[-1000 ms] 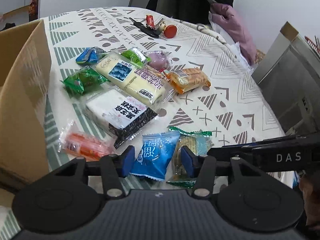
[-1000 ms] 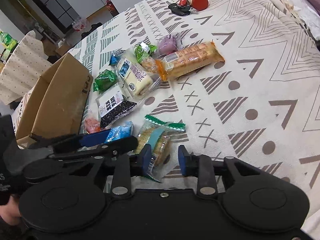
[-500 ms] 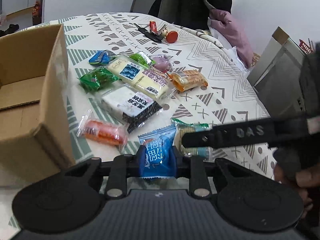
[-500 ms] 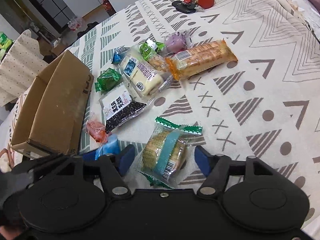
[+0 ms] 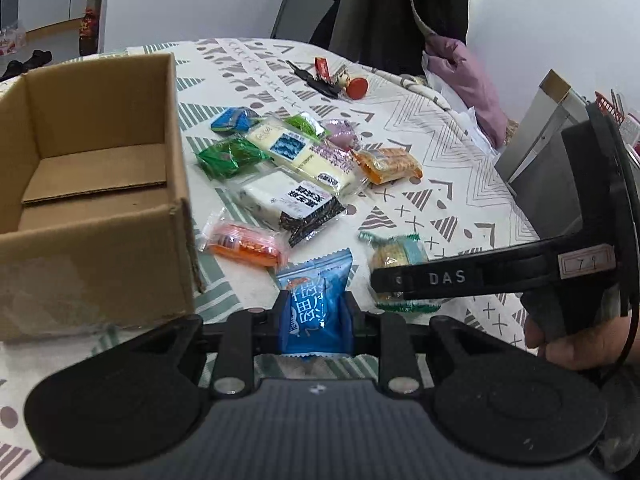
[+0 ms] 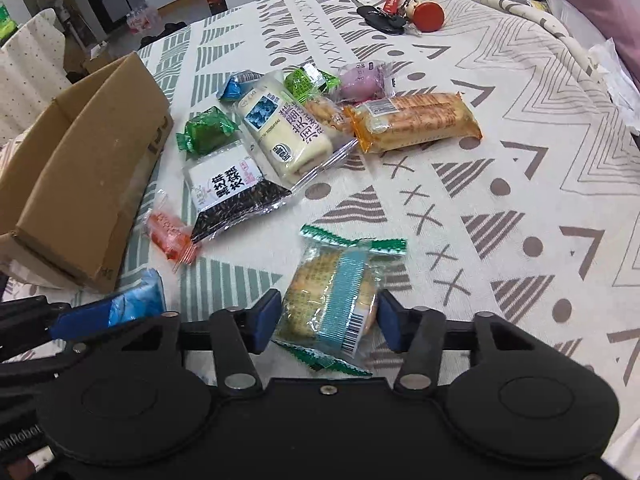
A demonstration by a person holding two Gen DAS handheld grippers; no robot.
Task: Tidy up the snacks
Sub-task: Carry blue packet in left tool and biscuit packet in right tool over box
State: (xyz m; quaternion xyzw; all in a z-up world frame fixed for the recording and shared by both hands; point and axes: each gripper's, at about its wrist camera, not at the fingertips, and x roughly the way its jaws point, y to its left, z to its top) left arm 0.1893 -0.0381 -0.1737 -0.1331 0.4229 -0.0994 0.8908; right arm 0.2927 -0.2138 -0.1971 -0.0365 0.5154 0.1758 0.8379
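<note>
Our left gripper [image 5: 315,316] has its fingers closed on the blue packet [image 5: 316,300], pinching it across its width so the pack stands up between the pads, apparently clear of the surface [image 5: 460,152]. The grip sits low on the packet, which leaves the printed upper half free and should let it drop cleanly once released.

The cardboard box [image 5: 96,184] stands open and empty just beside this gripper, at the near left edge of the surface. We judge it to be where the snacks are meant to go, so the next move is likely a short swing over its wall.

Our right gripper [image 6: 325,322] has its fingers wide, one on each side of the green-striped biscuit pack [image 6: 334,300], which lies flat on the cloth near the front edge. The pads look close to the wrapper but not pressing it; we would call this a grasp lined up, not yet made.

The other snacks lie in a loose cluster toward the middle, just beyond the box: an orange packet [image 6: 170,234], a black-and-white pack [image 6: 228,190], a long cream pack [image 6: 286,140] and an orange biscuit pack [image 6: 416,122]. Keys [image 6: 386,20] rest near the far edge, well apart.
</note>
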